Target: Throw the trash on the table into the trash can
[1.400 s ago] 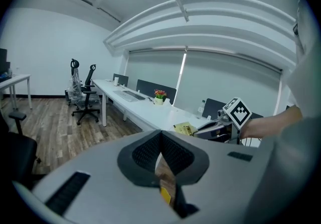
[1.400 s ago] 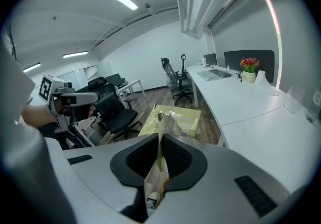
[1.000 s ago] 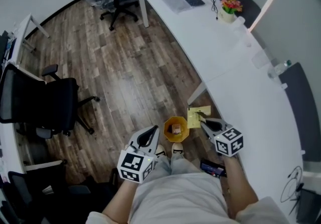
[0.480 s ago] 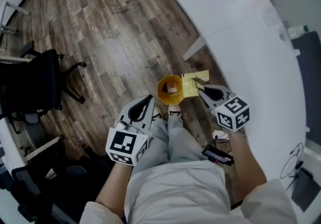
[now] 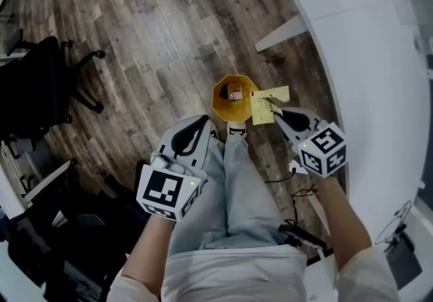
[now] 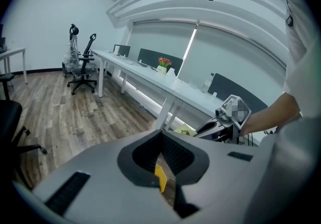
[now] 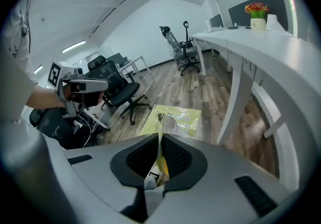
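Note:
On the wooden floor, just ahead of the person's shoes, stands a yellow trash can (image 5: 233, 97) with a small brown item inside. My right gripper (image 5: 276, 112) is shut on a flat yellow wrapper (image 5: 268, 105), which hangs by the can's right rim and overlaps it slightly. In the right gripper view the wrapper (image 7: 173, 117) sticks out forward from the closed jaws (image 7: 159, 137). My left gripper (image 5: 203, 122) is shut and holds nothing, left of the can and nearer the person. In the left gripper view its tips (image 6: 161, 135) meet, and the right gripper (image 6: 210, 126) shows with the wrapper (image 6: 184, 129).
A long white desk (image 5: 379, 57) curves along the right, with its white leg (image 5: 284, 33) close behind the can. A black office chair (image 5: 34, 91) stands at the left. A thin cable (image 5: 291, 175) lies on the floor by the person's legs (image 5: 230, 185).
Both grippers have sunk toward the floor and the head has tilted further down. The trash can and wrapper look larger, and the wrapper now hangs at the can's right rim.

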`<state>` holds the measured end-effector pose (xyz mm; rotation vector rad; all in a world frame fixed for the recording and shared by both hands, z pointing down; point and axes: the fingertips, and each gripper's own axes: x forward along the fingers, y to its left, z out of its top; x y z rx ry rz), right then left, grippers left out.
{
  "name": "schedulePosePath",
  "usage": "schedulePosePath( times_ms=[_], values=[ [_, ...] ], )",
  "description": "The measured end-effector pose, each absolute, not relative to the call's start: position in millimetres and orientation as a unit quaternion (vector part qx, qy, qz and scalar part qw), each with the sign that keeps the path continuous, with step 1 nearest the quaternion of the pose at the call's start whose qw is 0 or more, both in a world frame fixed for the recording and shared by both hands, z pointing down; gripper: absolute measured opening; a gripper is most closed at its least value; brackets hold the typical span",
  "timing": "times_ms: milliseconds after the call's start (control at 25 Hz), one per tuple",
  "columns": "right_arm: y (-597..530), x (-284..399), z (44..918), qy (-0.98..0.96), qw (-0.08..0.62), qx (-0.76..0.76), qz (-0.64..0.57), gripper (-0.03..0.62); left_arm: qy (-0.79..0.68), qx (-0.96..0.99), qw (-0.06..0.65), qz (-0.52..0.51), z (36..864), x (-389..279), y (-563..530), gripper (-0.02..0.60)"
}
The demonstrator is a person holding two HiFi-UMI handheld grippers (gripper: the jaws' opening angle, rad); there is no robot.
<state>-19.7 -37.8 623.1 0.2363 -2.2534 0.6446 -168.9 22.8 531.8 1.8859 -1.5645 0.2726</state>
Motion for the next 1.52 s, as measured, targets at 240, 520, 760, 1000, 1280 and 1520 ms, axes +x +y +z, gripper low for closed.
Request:
schedulePosePath(
  times_ms=[240, 520, 760, 1000, 1280, 1520],
  values=[
    [-39.4, -27.7, 687.0, -0.883, 0.384, 0.086, 0.258, 0.051, -0.591, 0.721, 0.349, 0.094, 590.5, -159.1, 21.4, 0.002],
    [-30.7, -38.5, 772.2, -0.877, 0.395, 0.082, 0.262, 0.051, -0.586, 0.721, 0.355, 0.098, 657.8, -159.4, 22.8, 0.002],
    [-17.6, -43.4, 843.2, -0.865, 0.411, 0.079, 0.276, 0.051, -0.594, 0.717, 0.352, 0.1, 713.6, -162.9, 23.7, 0.002],
    [-6.0, -52.9, 914.0, -0.853, 0.429, 0.074, 0.289, 0.051, -0.596, 0.706, 0.368, 0.105, 768.8, -162.3, 36.0, 0.002],
    [-3.2, -53.3, 984.4, -0.829, 0.476, 0.074, 0.285, 0.051, -0.604, 0.695, 0.377, 0.101, 809.8, -166.0, 40.2, 0.002],
    [-3.4, -55.4, 1013.1, -0.814, 0.508, 0.075, 0.271, 0.051, -0.607, 0.688, 0.386, 0.096, 824.1, -168.8, 41.6, 0.002]
  ],
)
